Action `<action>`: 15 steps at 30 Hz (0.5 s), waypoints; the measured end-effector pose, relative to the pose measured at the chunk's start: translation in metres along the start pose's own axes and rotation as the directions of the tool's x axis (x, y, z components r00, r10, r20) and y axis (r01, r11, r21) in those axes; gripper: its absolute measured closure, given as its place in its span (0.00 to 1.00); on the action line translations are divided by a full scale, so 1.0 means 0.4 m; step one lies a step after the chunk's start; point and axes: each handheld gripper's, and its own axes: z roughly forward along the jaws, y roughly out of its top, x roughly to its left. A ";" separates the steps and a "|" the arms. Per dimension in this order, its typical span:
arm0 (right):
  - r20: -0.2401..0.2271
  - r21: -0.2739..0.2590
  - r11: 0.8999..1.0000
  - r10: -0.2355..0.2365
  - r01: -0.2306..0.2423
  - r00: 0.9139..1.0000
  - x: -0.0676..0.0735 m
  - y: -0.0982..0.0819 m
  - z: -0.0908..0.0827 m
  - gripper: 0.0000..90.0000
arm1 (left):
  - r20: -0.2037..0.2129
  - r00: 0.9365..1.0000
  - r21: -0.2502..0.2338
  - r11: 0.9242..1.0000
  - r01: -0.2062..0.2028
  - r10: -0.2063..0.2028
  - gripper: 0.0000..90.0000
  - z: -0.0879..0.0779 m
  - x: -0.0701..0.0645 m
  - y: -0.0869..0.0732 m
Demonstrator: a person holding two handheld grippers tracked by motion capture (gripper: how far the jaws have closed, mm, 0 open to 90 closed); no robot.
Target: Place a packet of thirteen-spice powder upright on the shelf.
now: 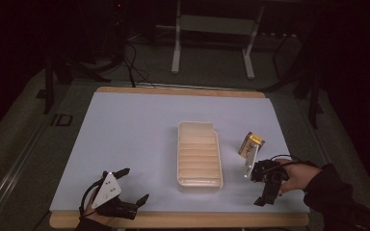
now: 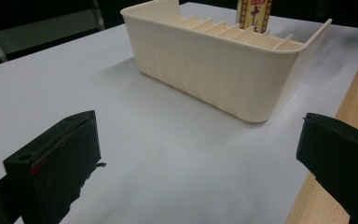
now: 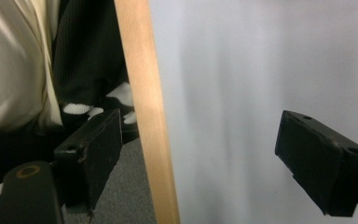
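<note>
From the high view, my left gripper sits at the near left corner of the white mat, jaws spread wide with nothing between them, its grey three-cornered plate on top. Ahead of it and to its right stands the cream slotted tray, well apart from it, with bare mat in between. My right gripper is held at the near right of the mat, just short of the mat's near edge. Just beyond it, leaning upright, is the small yellow-and-red packet, near the tray's right wall but not touching it. The wooden table edge runs as a strip along the near side under both my hands.

In the left gripper view, my two black jaws stand far apart and hold nothing. Open mat lies straight ahead up to the tray's rounded near corner. Its ribbed dividers show over the rim, and the packet rises behind the far wall. The wooden edge runs off to my right.

In the right gripper view, my jaws are likewise wide open and empty. The wooden edge passes between them nearer the left jaw, with mat on the right side and my clothing and the floor beyond the edge on the left.
</note>
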 end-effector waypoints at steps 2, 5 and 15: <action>0.005 0.000 1.000 0.001 -0.001 1.000 -0.002 0.005 -0.002 0.16 | 0.001 1.000 0.000 1.000 0.000 0.000 0.00 0.000 0.000 0.000; 0.008 0.003 1.000 0.006 -0.006 1.000 -0.012 0.020 -0.007 0.16 | 0.003 1.000 0.001 1.000 0.000 0.000 0.00 0.000 0.000 0.000; 0.044 0.001 1.000 -0.016 0.016 0.999 -0.030 0.045 -0.044 0.19 | 0.007 1.000 0.005 1.000 0.003 -0.003 0.00 0.001 0.000 -0.001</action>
